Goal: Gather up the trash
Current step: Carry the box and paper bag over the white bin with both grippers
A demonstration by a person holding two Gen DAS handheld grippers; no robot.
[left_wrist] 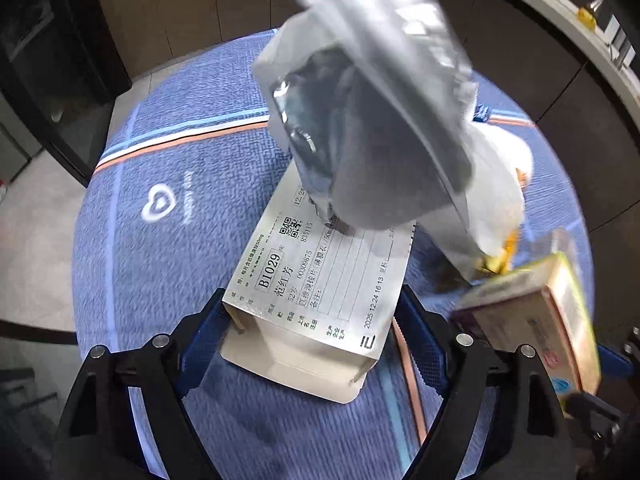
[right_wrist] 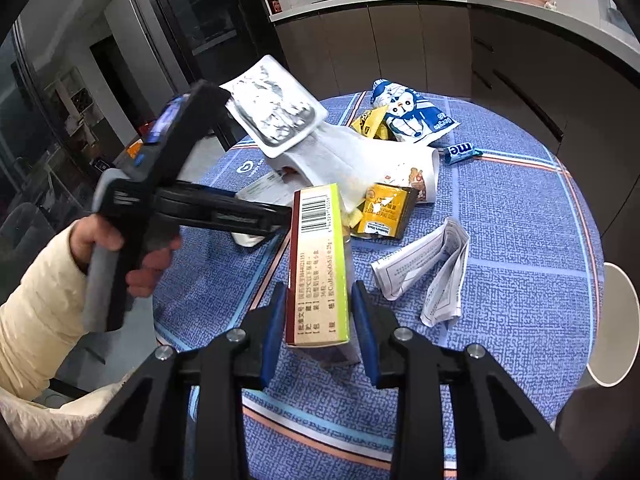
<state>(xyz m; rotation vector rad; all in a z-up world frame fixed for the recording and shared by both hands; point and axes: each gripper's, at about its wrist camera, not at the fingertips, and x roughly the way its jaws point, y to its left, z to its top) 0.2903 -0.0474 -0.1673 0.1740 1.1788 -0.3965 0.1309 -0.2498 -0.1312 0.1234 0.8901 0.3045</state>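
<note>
My left gripper [left_wrist: 316, 320] is shut on a white medicine box with a printed label [left_wrist: 320, 280], held above the round blue table [left_wrist: 168, 240]. A silver blister pack [left_wrist: 360, 92] sticks up out of the box's far end; it also shows in the right wrist view [right_wrist: 276, 112]. My right gripper [right_wrist: 320, 312] is shut on a carton with a barcode and a green edge [right_wrist: 316, 256], which appears at the right of the left wrist view [left_wrist: 540, 312]. The left gripper's body [right_wrist: 192, 204] and the hand holding it sit to the left of that carton.
On the table lie a white paper bag [right_wrist: 360, 156], yellow wrappers [right_wrist: 384, 212], a blue-and-white penguin snack bag [right_wrist: 412, 116], a blue candy wrapper [right_wrist: 460, 152] and a folded leaflet [right_wrist: 432, 272]. A white bin bag [right_wrist: 44, 420] shows at lower left. Kitchen cabinets [right_wrist: 400, 40] stand behind.
</note>
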